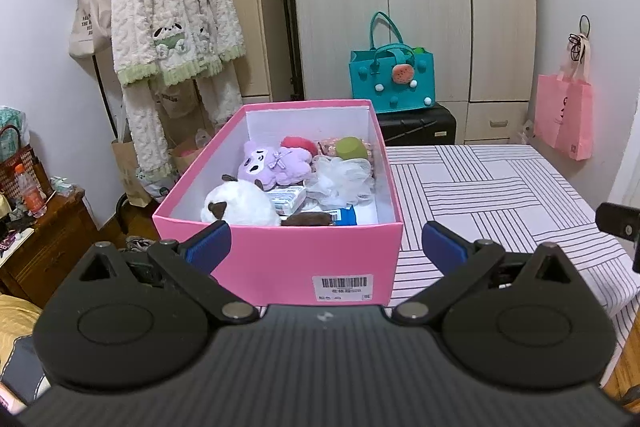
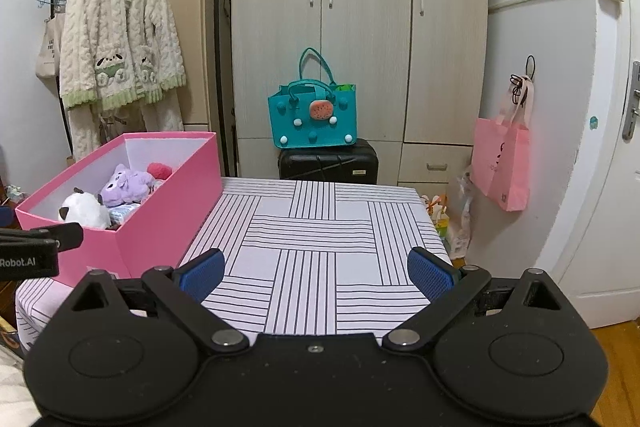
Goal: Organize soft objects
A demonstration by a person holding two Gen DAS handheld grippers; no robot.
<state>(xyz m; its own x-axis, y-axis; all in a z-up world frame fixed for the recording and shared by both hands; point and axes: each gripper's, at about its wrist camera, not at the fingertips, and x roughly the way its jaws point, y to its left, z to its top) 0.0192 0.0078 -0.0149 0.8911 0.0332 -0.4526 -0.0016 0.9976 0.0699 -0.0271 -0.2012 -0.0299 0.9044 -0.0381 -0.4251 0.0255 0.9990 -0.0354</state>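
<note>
A pink box (image 1: pixel 280 259) stands on the striped table (image 1: pixel 500 187). It holds a white plush (image 1: pixel 240 205), a purple plush (image 1: pixel 272 163), a white mesh puff (image 1: pixel 344 181), a red soft item (image 1: pixel 298 143), a green item (image 1: pixel 351 148) and tissue packs (image 1: pixel 286 197). My left gripper (image 1: pixel 326 241) is open and empty, just in front of the box's near wall. My right gripper (image 2: pixel 316 273) is open and empty over the bare tablecloth (image 2: pixel 320 227), right of the box (image 2: pixel 160 223).
A teal bag (image 2: pixel 314 119) sits on a black suitcase (image 2: pixel 328 163) before the wardrobe. A fleece robe (image 1: pixel 172 7) hangs at the left. A pink bag (image 2: pixel 502 163) hangs on the right wall. A wooden cabinet (image 1: pixel 48 247) stands left of the table.
</note>
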